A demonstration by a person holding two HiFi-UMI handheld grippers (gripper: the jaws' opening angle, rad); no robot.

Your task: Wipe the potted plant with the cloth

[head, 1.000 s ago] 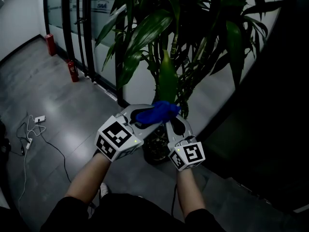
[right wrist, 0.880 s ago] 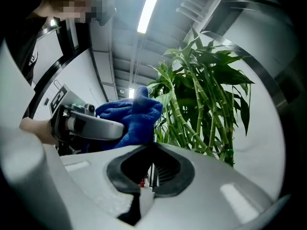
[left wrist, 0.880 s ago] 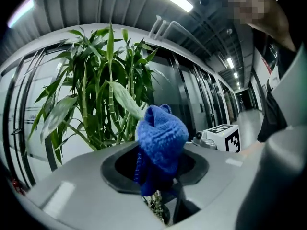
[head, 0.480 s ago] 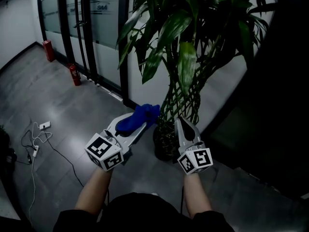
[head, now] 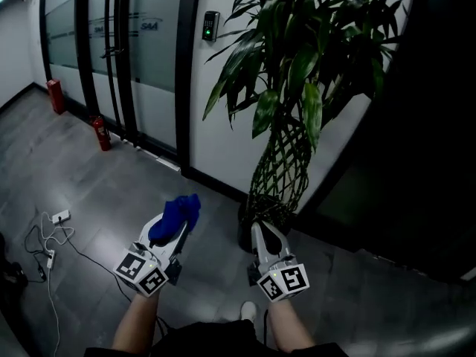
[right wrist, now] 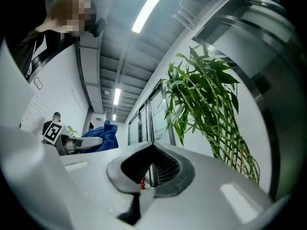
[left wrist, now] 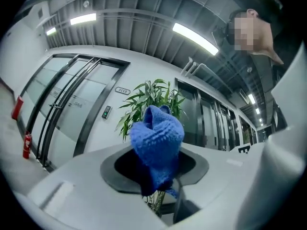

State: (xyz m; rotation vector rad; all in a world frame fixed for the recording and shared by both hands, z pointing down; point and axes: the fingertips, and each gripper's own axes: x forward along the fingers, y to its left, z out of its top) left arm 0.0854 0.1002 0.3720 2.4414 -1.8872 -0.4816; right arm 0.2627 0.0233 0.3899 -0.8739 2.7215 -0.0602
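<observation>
Drew both tools down and back since a second ago. Then held them high among the leaves, the cloth bunched against one broad leaf and the two tools almost touching. Now held them low, clear of the foliage, with the whole potted plant in sight ahead. Swung the left tool out to the left, well apart from the right tool. Kept the blue cloth clamped all the while.

Stood in a dark round pot on the grey floor, close against the white wall. Held in that pot: a braided lattice of stems, spreading into long green leaves above.

Gripped the cloth in the left tool, jaws closed onto its lower fold, the rest of it standing up in a loose crumpled bundle above the tips. Touched nothing else with it; left it well short of the leaves. Kept the right tool's jaws drawn together to a thin slit, with nothing between them, pointed toward the plant, the tips overlapping the pot's front edge in the head view; could not tell whether touching it.

Farther off along the glass doors: two red fire extinguishers. At the left, on the floor: a tangle of white cables. On the wall beside the leaves: a small keypad.
</observation>
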